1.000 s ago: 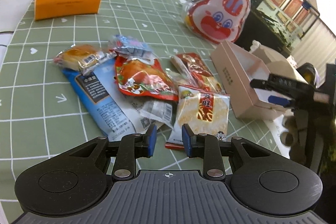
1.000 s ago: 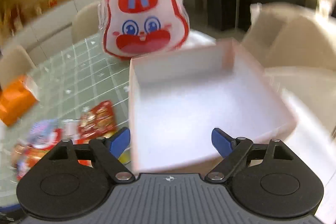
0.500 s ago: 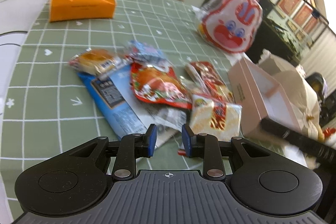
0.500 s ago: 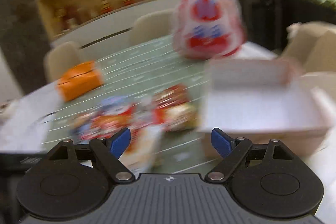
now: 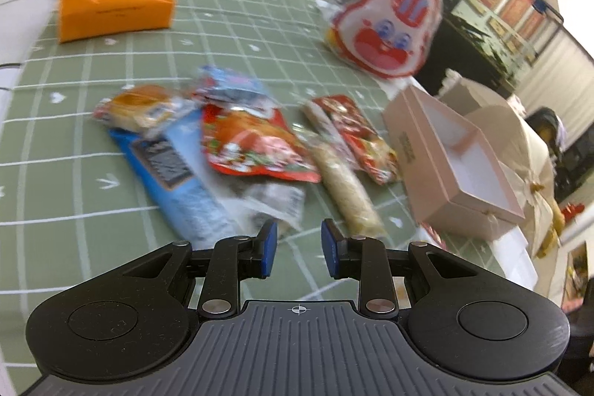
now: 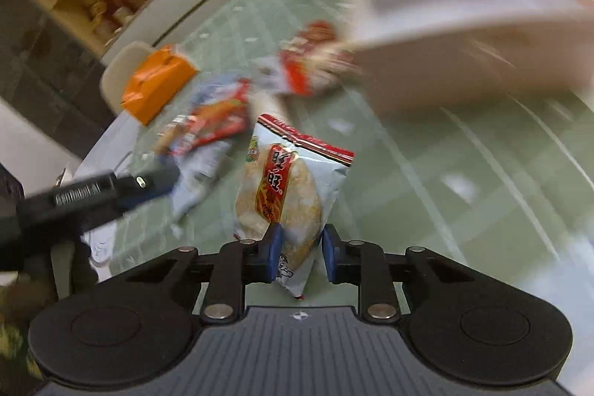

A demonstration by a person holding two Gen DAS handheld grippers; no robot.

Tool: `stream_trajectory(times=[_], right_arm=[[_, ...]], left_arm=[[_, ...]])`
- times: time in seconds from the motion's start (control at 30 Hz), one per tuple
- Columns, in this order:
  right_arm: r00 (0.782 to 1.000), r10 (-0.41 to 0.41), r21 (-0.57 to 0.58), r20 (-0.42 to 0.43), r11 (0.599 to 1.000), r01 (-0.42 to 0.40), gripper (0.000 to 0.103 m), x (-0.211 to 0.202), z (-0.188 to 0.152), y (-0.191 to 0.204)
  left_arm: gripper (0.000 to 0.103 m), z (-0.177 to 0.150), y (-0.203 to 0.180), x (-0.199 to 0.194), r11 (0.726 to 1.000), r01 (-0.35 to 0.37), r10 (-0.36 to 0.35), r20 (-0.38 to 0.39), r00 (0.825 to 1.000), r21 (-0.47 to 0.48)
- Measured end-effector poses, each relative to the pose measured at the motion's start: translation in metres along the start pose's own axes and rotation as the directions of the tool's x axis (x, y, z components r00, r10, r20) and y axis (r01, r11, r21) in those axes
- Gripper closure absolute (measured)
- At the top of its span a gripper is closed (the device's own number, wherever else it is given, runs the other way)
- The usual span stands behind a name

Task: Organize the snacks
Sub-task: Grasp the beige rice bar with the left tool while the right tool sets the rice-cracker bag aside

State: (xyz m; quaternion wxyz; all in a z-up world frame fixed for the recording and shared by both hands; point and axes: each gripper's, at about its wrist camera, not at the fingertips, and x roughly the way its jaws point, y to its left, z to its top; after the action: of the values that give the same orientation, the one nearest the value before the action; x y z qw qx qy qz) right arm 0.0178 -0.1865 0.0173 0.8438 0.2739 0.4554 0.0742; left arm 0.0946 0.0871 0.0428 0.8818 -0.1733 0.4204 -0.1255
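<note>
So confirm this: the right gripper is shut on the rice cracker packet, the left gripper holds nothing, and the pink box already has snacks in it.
One part is wrong: the pink box is empty, its white bottom bare in the left wrist view. The rest stands: the right gripper is shut on the rice cracker packet, and the left gripper holds nothing.

Right gripper [image 6: 299,253] is angled down with its fingers [image 6: 274,249] clamped on a rice cracker packet [image 6: 284,195]. Left gripper [image 5: 299,249] tilts down too, fingers [image 5: 268,247] nearly together with nothing between them.

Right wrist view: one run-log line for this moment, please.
right gripper: shut on rice cracker packet | left gripper: nothing held | pink box: nothing visible inside
</note>
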Motion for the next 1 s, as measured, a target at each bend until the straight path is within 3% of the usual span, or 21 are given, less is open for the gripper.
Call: stream_trajectory(times=[0.17,0.23,0.37,0.43,0.53,0.67,0.83,0.9,1.0], right_arm=[[0.982,-0.164,0.051,0.095,0.986,0.160,0.076,-0.033,-0.014,-0.026],[0.971,-0.205,0.042,0.121,0.979,0.202,0.070,-0.037,-0.019,-0.025],[0.957,-0.235,0.027,0.173,0.972,0.234,0.048,-0.048,-0.029,-0.020],[0.949,-0.255,0.019,0.187,0.966,0.256,0.046,-0.053,-0.038,-0.017],[0.939,-0.290,-0.008,0.185,0.955,0.296,0.043,-0.054,-0.051,-0.014],[0.907,-0.367,-0.110,0.206,0.912,0.394,0.040,-0.055,-0.066,-0.006],[0.861,-0.400,-0.198,0.313,0.859,0.472,0.031,-0.047,-0.062,0.009],[0.869,-0.378,-0.216,0.319,0.864,0.456,0.029,-0.039,-0.053,0.017],[0.912,-0.293,-0.298,0.287,0.877,0.376,0.029,-0.023,-0.035,0.034]], left_arm=[[0.073,0.014,-0.022,0.031,0.997,0.021,-0.023,-0.029,0.999,-0.075],[0.073,0.023,-0.032,0.047,0.995,-0.009,0.007,-0.023,1.000,-0.099],[0.073,0.033,-0.059,0.077,0.988,-0.152,0.152,-0.040,0.988,-0.003],[0.072,0.035,-0.070,0.087,0.979,-0.197,0.199,-0.036,0.979,0.051],[0.061,0.034,-0.079,0.100,0.964,-0.234,0.237,-0.013,0.971,0.125],[0.065,0.027,-0.074,0.097,0.971,-0.194,0.201,-0.042,0.979,0.138],[0.071,-0.001,-0.059,0.060,0.978,-0.144,0.156,-0.067,0.986,0.153],[0.071,-0.017,-0.048,0.039,0.981,-0.122,0.136,-0.084,0.987,0.151],[0.071,-0.035,-0.035,0.012,0.981,-0.114,0.131,-0.101,0.986,0.158]])
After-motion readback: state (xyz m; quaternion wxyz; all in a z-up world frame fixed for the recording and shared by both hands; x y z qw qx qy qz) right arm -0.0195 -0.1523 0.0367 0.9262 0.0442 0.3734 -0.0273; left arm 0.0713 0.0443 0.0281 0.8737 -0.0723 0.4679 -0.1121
